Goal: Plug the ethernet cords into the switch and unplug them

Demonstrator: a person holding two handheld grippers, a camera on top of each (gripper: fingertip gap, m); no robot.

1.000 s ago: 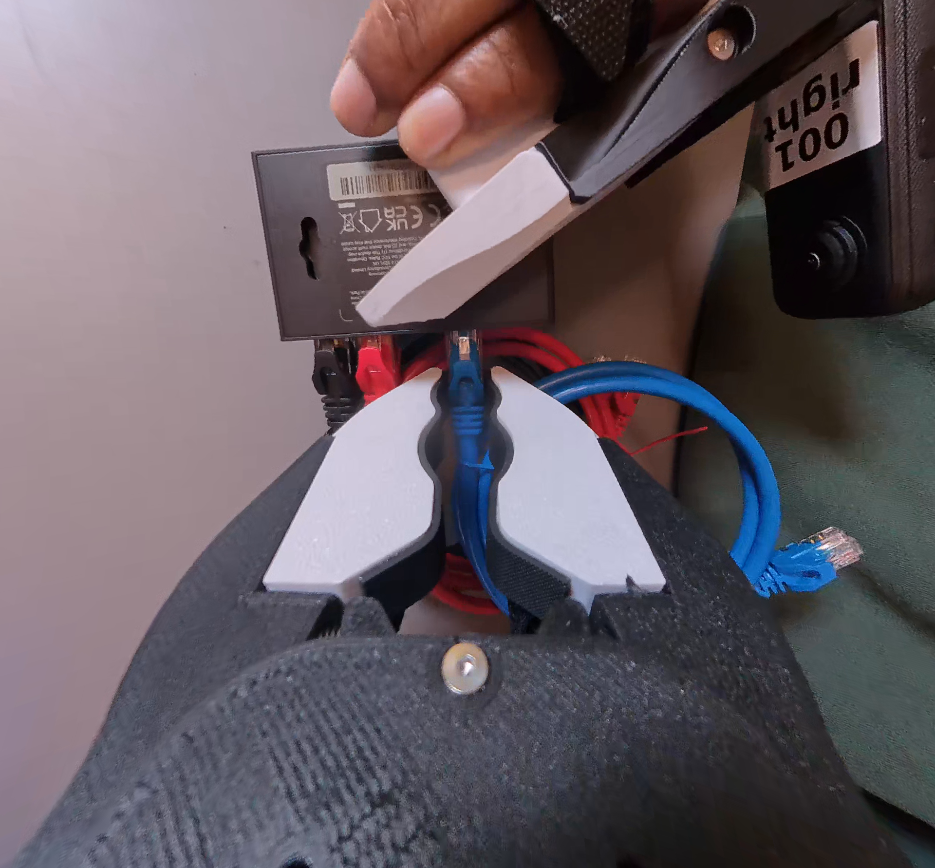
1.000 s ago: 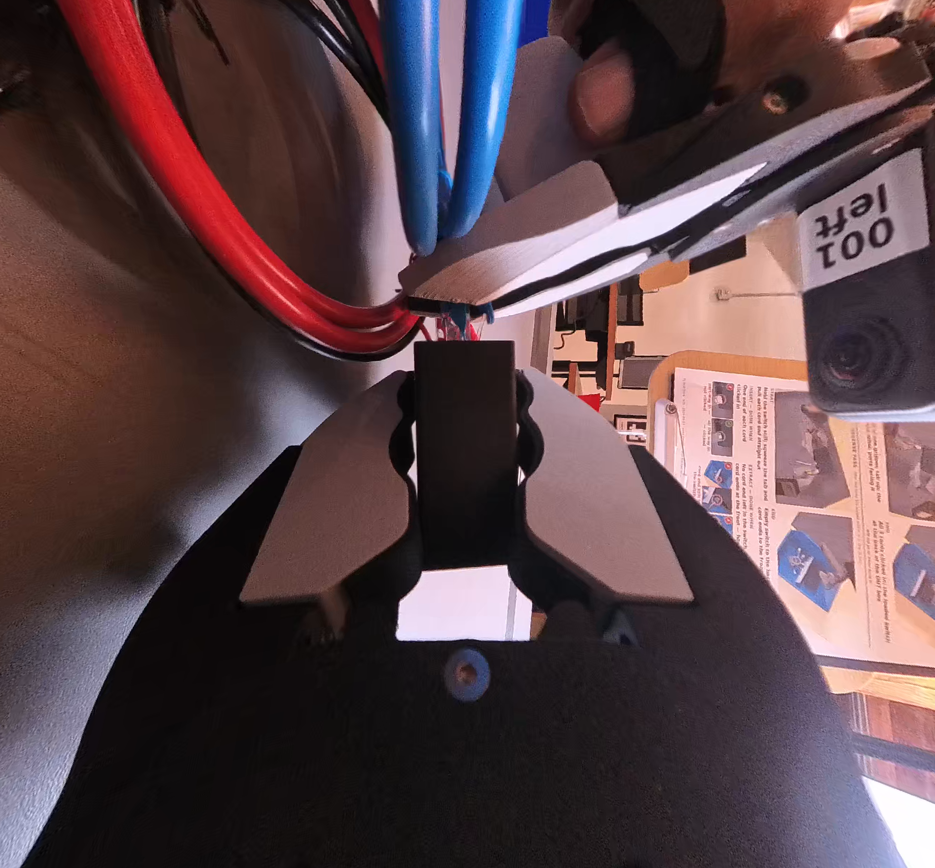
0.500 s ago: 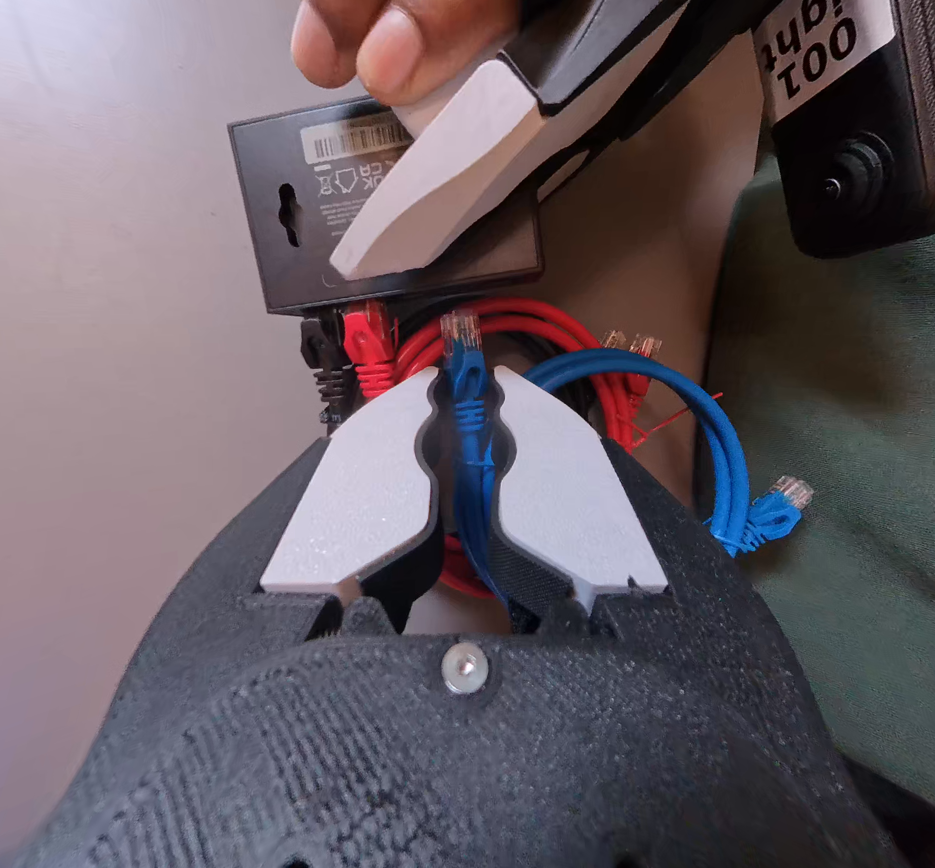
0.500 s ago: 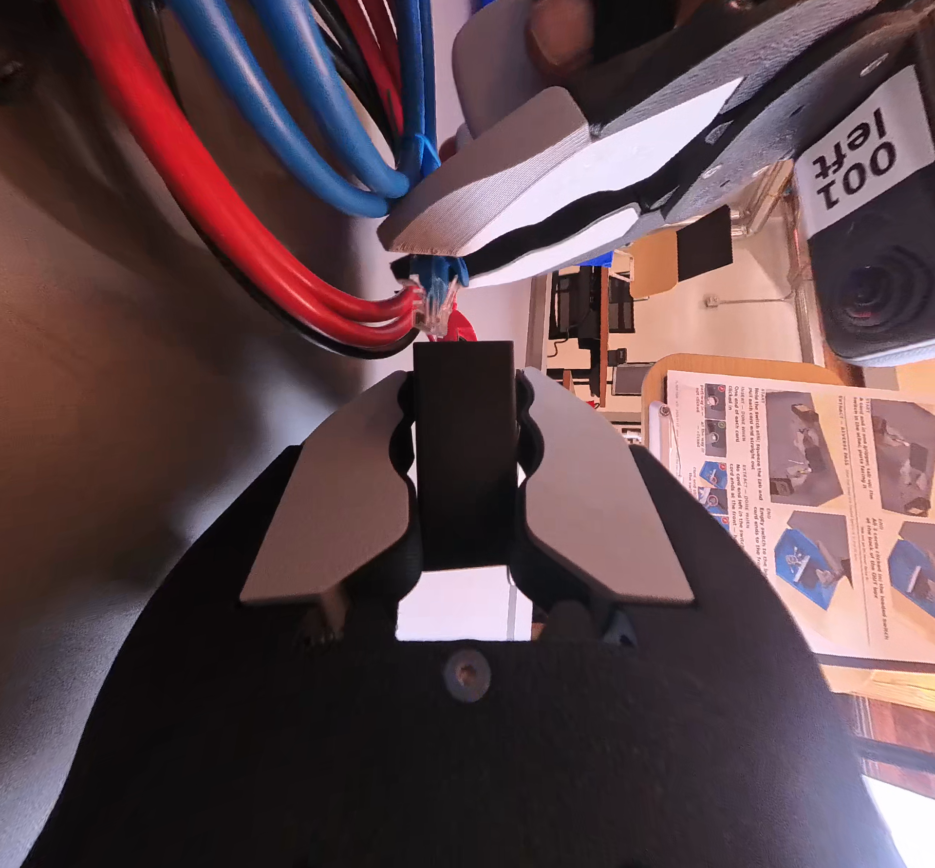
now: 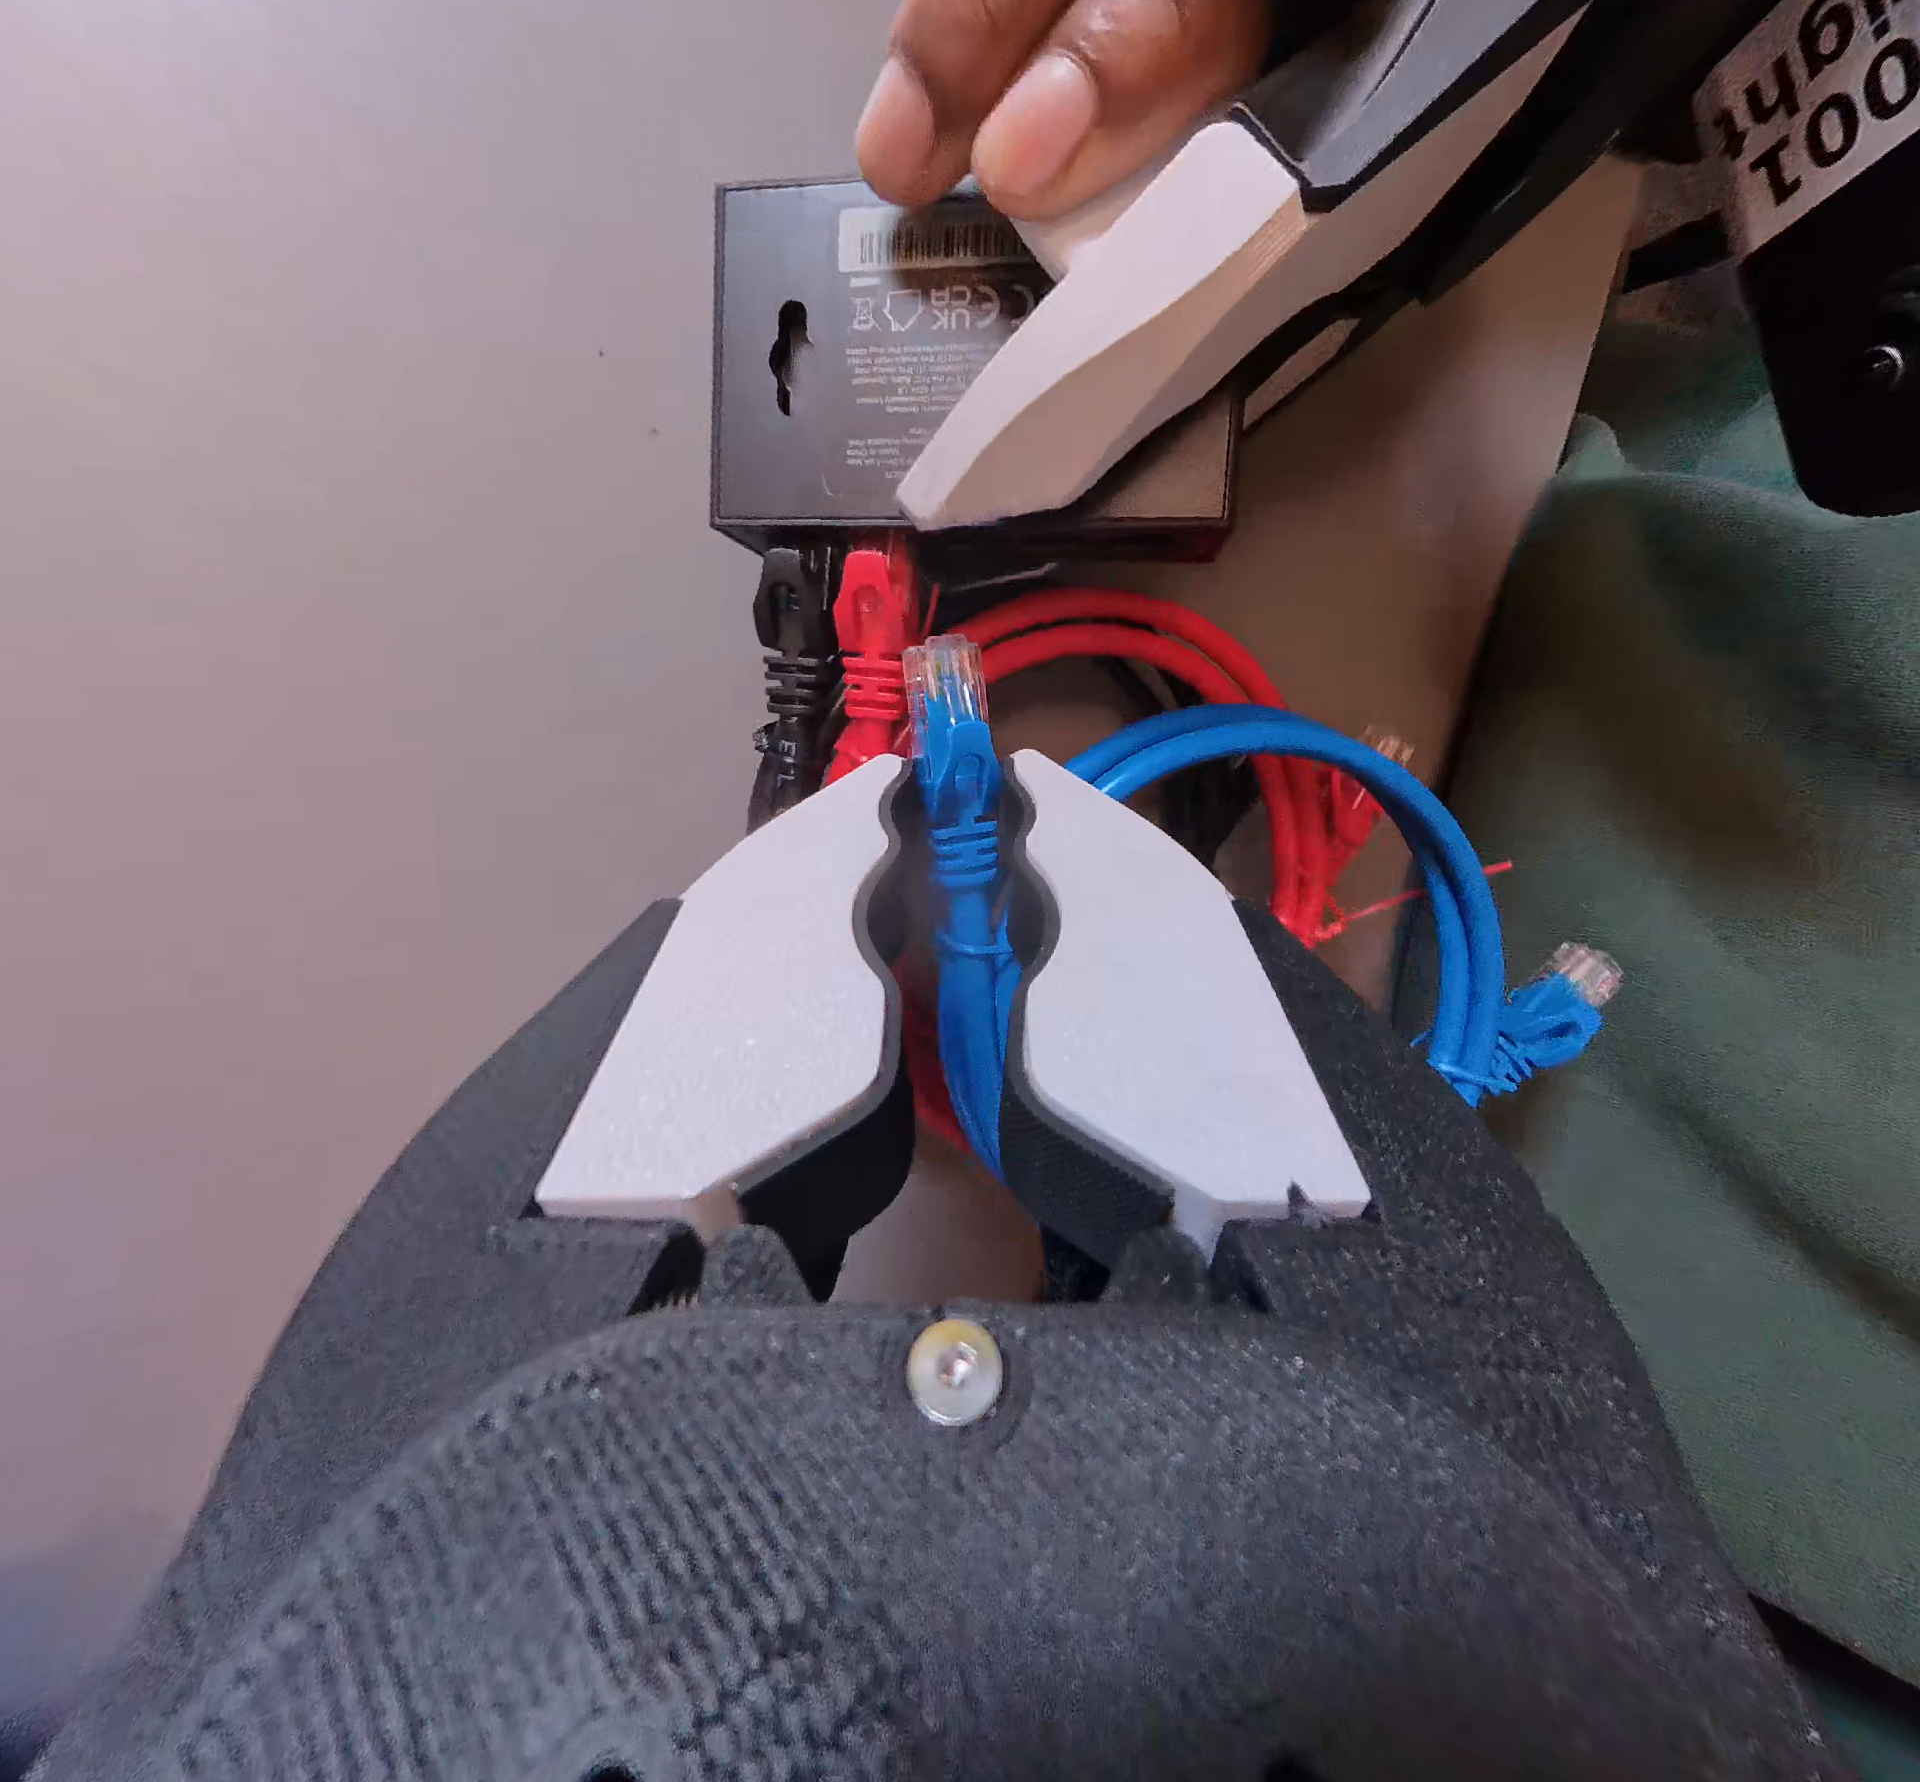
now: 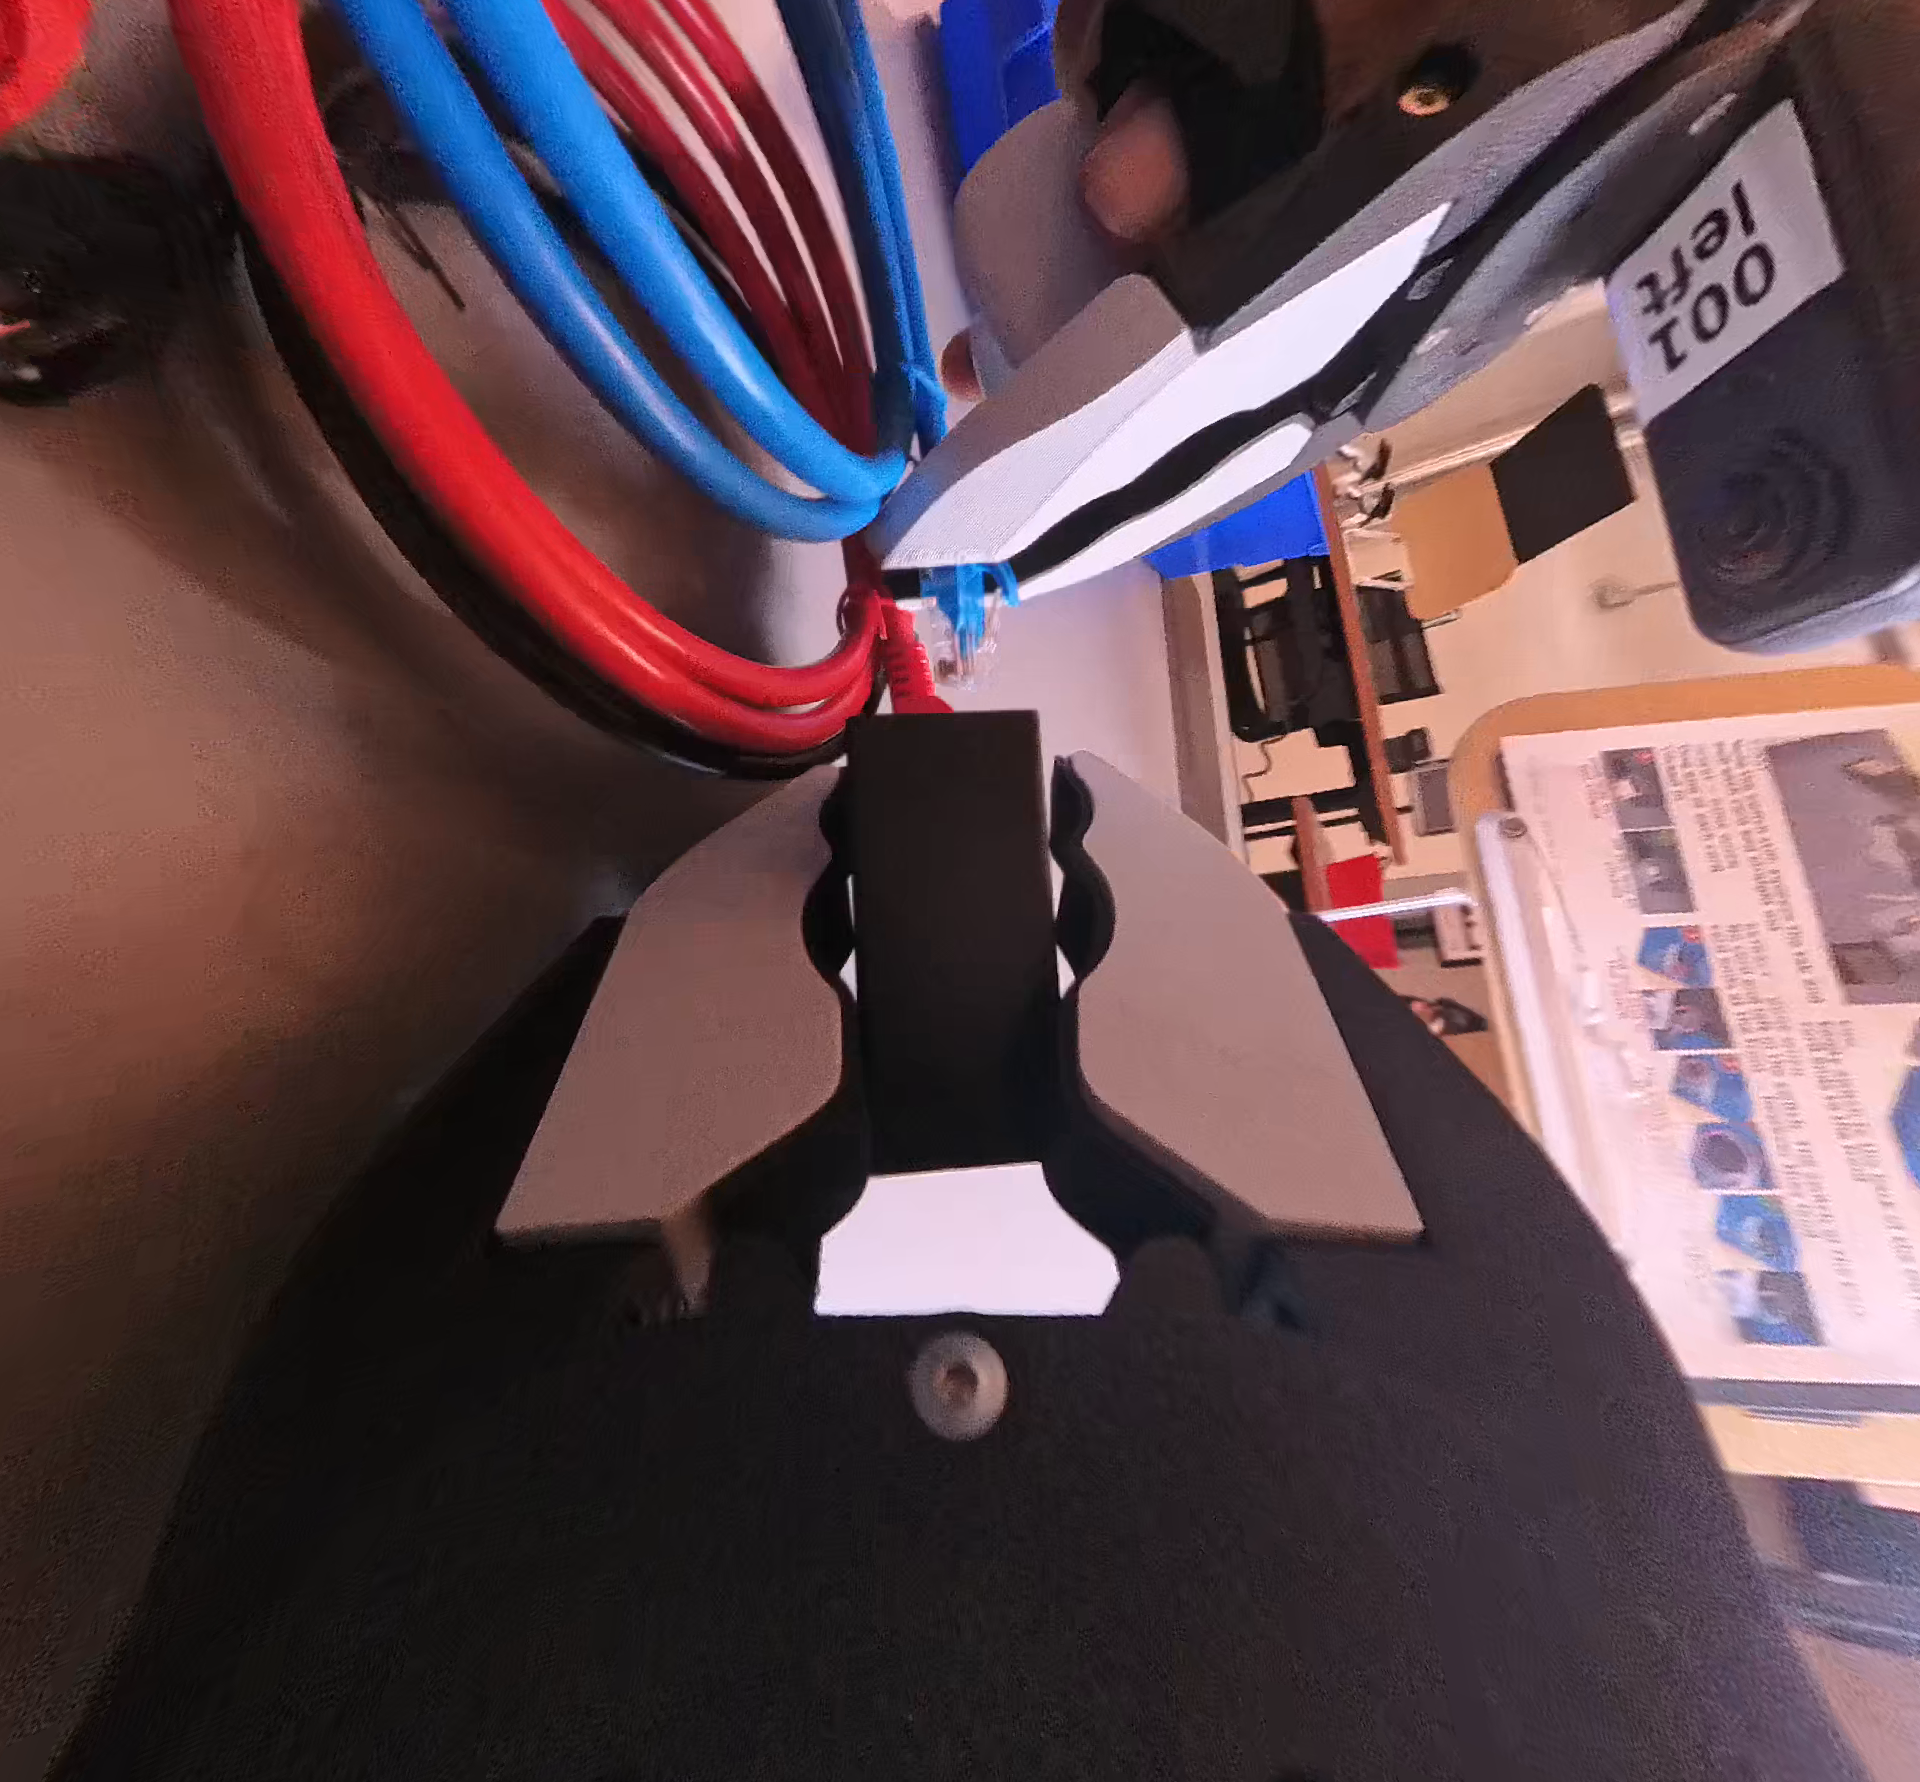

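Grey tabletop [image 5: 312, 589] bears switch [image 5: 800, 444]; office furniture [image 6: 1309, 652] behind.

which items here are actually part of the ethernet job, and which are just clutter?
In the job:
- switch, held in right claw
- blue cord plug, held in left claw, clear of the switch
- red plug and black plug, both in ports

Lying about:
- instruction sheet
- blue bin

soft even daylight, fisheye bending at edges, right wrist view darker, blurred.
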